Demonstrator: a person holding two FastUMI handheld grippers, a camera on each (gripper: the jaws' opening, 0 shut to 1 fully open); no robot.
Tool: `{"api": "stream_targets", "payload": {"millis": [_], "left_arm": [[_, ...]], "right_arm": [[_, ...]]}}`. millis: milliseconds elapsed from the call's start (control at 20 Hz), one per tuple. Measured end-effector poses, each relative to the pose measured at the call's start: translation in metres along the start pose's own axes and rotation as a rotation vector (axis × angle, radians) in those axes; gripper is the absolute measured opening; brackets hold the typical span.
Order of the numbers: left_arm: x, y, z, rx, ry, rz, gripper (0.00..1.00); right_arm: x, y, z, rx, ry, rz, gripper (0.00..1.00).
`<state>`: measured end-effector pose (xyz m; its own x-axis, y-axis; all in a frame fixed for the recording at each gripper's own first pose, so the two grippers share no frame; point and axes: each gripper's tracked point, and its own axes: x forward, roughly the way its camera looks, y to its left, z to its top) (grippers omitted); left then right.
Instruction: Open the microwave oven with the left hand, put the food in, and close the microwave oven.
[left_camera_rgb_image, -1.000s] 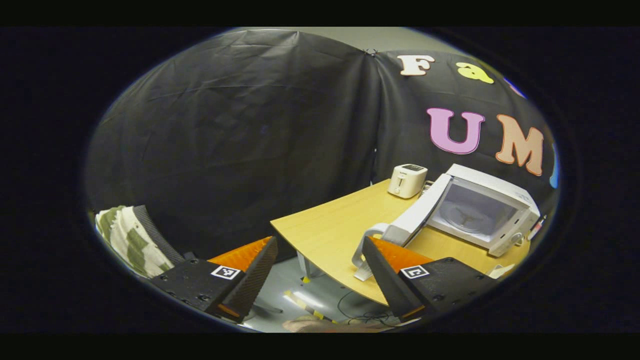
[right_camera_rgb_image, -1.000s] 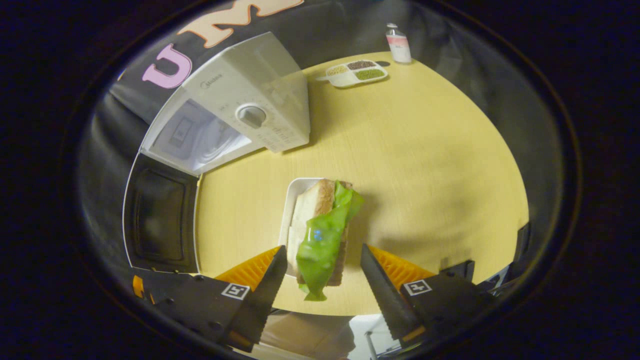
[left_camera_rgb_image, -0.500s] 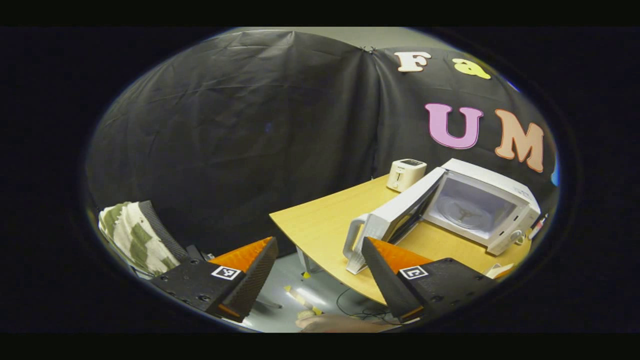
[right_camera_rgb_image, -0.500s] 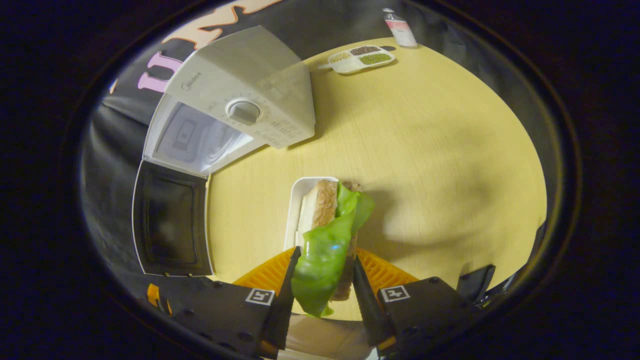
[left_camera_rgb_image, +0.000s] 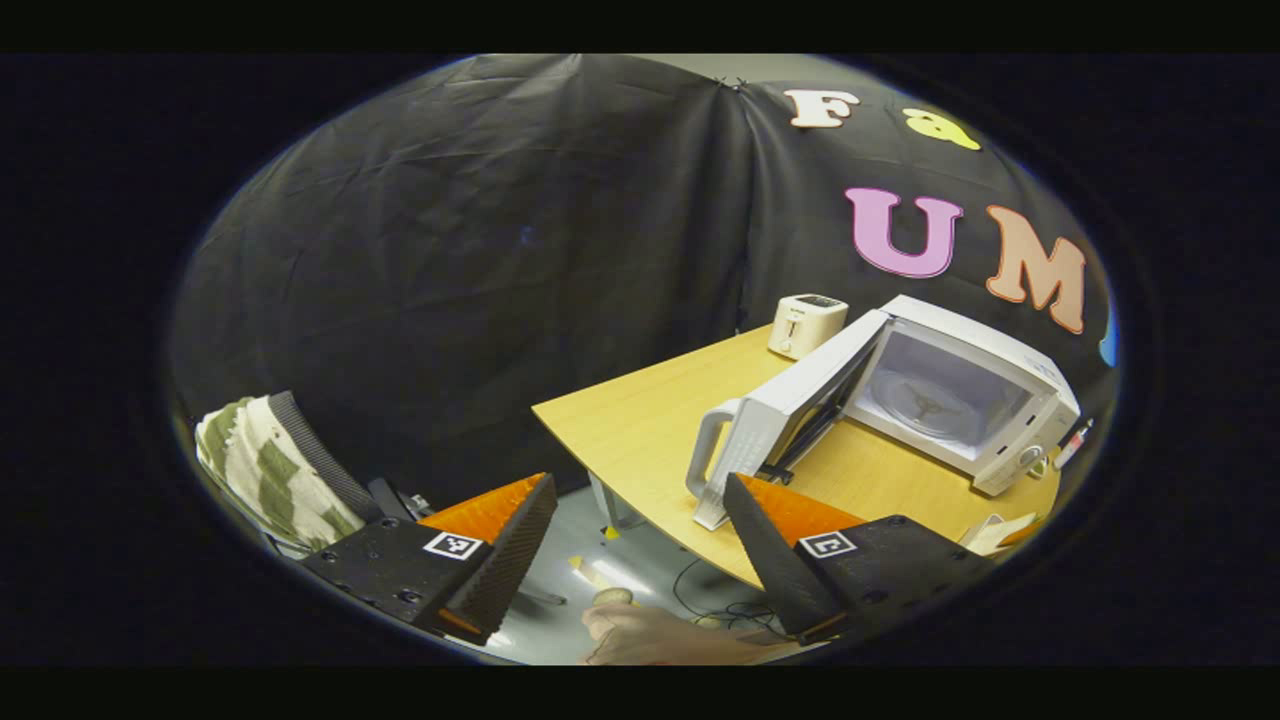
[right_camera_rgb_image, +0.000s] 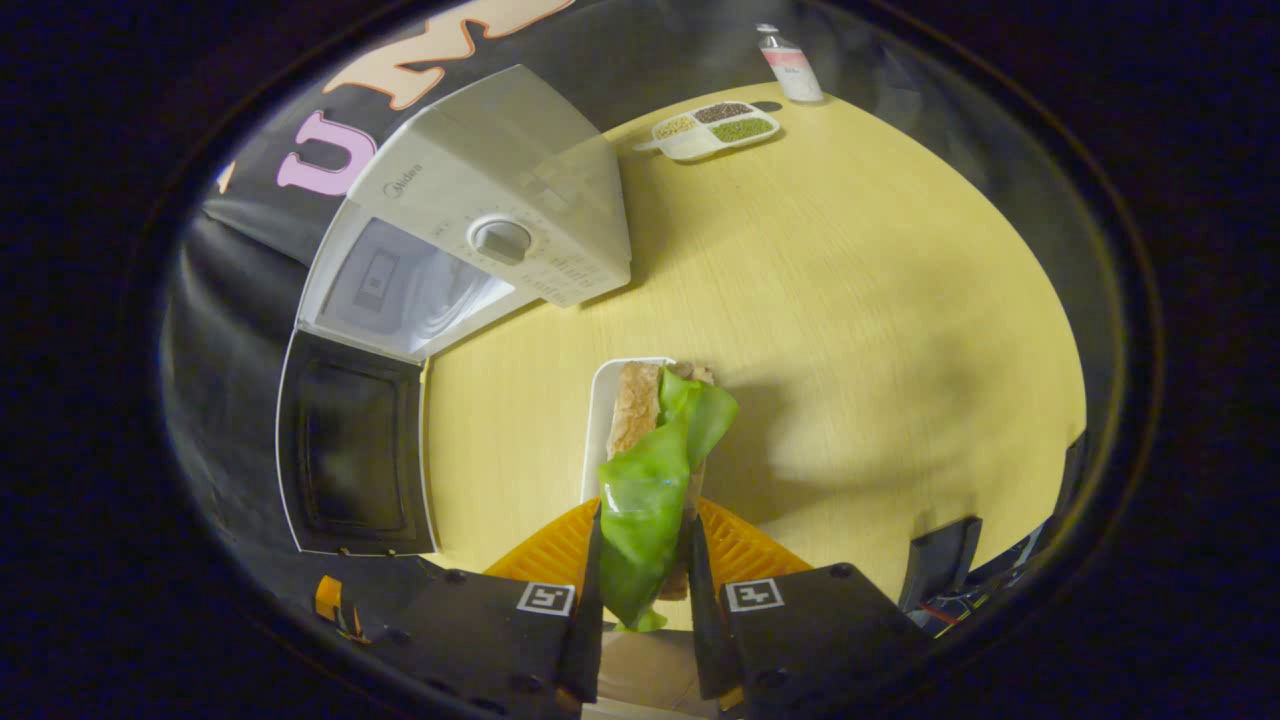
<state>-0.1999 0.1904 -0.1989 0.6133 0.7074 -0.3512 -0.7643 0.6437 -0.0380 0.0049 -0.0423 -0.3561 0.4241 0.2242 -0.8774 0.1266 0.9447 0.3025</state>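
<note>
Since a second ago, the right gripper (right_camera_rgb_image: 645, 590) has clamped both fingers on the green-lettuce sandwich (right_camera_rgb_image: 655, 470), over its white rectangular plate (right_camera_rgb_image: 600, 430) just before the white microwave oven (right_camera_rgb_image: 480, 250), whose dark-windowed door (right_camera_rgb_image: 355, 450) hangs open. Off that oven's door side, the left gripper (left_camera_rgb_image: 640, 545) is spread wide, holding nothing.

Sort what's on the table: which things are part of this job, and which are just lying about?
Part of the job: microwave oven, door open; sandwich in the right gripper; white tray.

Lying about: toaster; divided dish of grains; bottle.
</note>
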Motion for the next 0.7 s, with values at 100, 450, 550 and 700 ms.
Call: {"api": "stream_targets", "payload": {"millis": [100,450,550,700], "left_arm": [[0.007,0.005,-0.003,-0.003,0.019,-0.016,0.99],[0.047,0.023,0.015,0.018,0.044,-0.104,0.96],[0.062,0.027,0.020,0.028,0.058,-0.130,0.92],[0.080,0.029,0.024,0.046,0.084,-0.176,0.95]], "right_arm": [[-0.009,0.008,0.001,0.008,-0.014,0.000,0.40],[-0.036,0.068,0.004,0.049,-0.121,0.015,0.40],[-0.037,0.091,0.000,0.050,-0.139,0.023,0.40],[-0.038,0.129,-0.009,0.065,-0.153,0.064,0.40]]}}
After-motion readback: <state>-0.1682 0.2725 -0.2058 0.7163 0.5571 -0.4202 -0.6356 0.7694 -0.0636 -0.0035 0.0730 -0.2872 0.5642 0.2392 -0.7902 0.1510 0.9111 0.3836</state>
